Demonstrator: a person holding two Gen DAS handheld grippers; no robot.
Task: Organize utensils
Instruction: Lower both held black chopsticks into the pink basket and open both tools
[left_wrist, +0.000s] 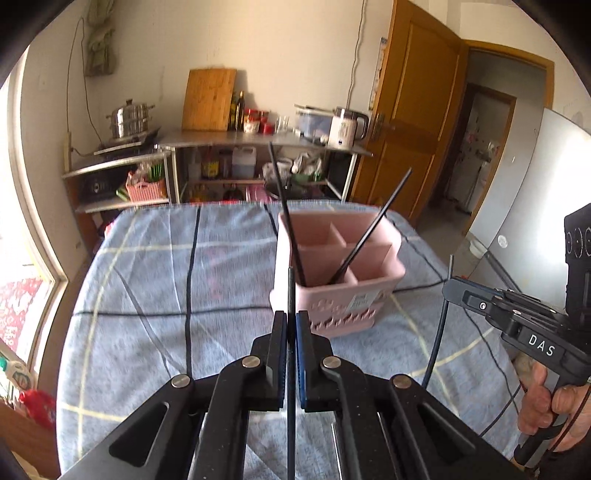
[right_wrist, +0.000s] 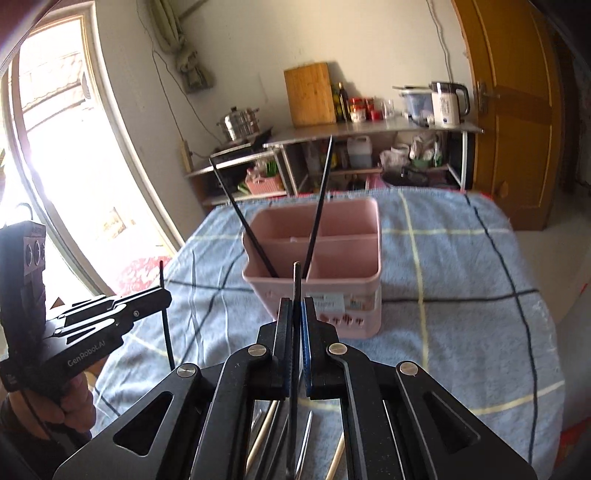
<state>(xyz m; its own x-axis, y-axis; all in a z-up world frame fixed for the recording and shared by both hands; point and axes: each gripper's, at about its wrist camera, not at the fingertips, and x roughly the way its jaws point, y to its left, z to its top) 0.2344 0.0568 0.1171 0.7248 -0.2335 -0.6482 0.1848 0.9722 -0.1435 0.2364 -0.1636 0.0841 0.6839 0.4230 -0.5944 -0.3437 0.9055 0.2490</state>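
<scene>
Left hand-held gripper (left_wrist: 291, 325) is clamped on 1 black chopstick (left_wrist: 291, 295), held upright above the blue checked cloth (left_wrist: 147, 295) on the bench. Right hand-held gripper (right_wrist: 296, 310) likewise pinches 1 chopstick (right_wrist: 296, 284) between closed jaws. Pink caddy (left_wrist: 354, 295) stands on the cloth just beyond both, with 2 chopsticks (left_wrist: 288, 221) leaning in its near compartments. More utensils (right_wrist: 306, 443) lie under the right gripper.

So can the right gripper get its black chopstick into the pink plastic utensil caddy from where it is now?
Probably yes. The right gripper is shut on a black chopstick, and the pink plastic caddy stands just ahead, open-topped. Two leaning chopsticks crowd the front-left compartment.
</scene>
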